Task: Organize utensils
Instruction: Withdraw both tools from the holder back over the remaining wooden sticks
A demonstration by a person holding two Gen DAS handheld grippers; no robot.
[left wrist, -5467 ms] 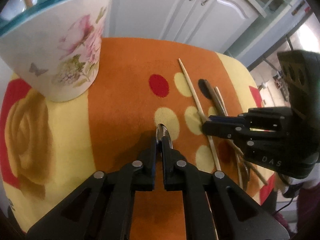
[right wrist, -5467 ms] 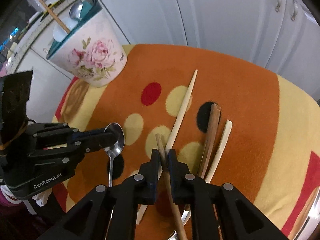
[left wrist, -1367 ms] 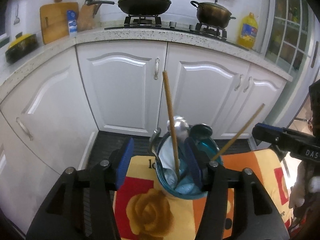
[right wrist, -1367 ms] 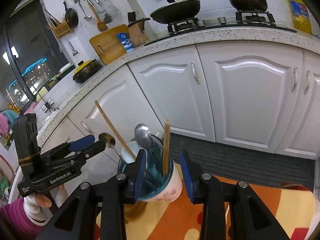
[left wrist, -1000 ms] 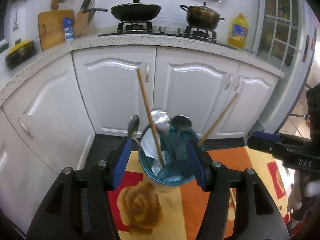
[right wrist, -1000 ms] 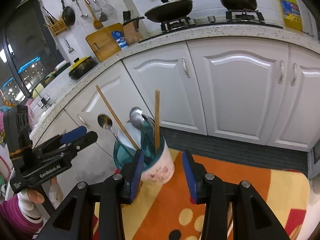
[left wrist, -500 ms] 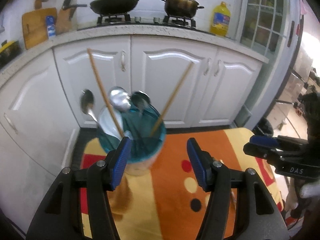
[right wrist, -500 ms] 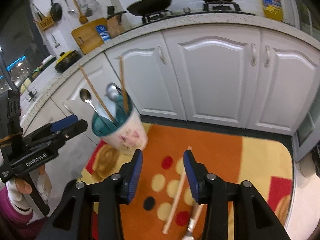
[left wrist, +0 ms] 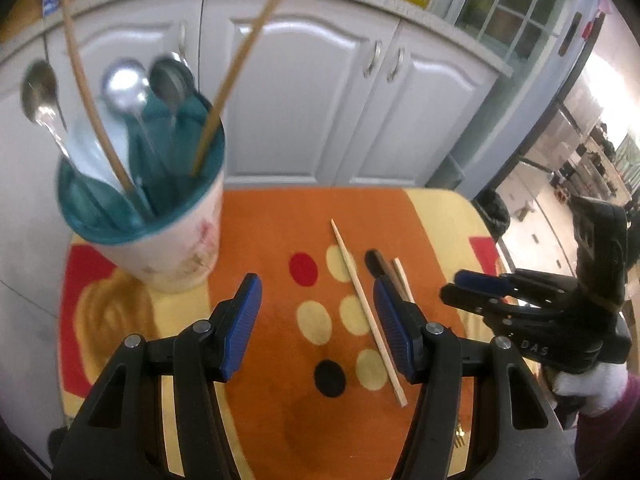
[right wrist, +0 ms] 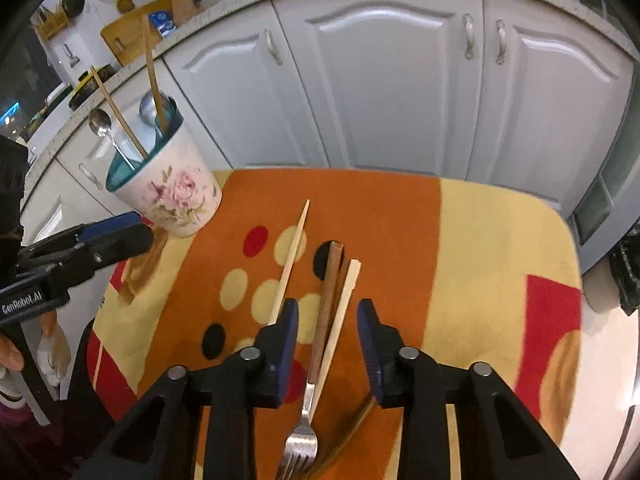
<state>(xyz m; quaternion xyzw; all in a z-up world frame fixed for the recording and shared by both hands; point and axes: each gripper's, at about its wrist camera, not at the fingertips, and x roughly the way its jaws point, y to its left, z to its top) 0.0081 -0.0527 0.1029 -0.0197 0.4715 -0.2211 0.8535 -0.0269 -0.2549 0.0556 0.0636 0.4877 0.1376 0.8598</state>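
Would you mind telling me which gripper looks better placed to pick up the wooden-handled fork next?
Right, probably. The right gripper already straddles the wooden-handled fork, its jaws closing with nothing gripped. The left gripper hangs open over bare cloth beside the pale chopstick.

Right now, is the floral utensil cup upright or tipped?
Upright. The floral cup stands on its base on the mat, teal rim up, with spoons and chopsticks sticking out of the top.

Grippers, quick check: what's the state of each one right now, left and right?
Left gripper: open, holding nothing.
Right gripper: open but closing, nothing gripped; the fork lies on the mat in line with the gap.
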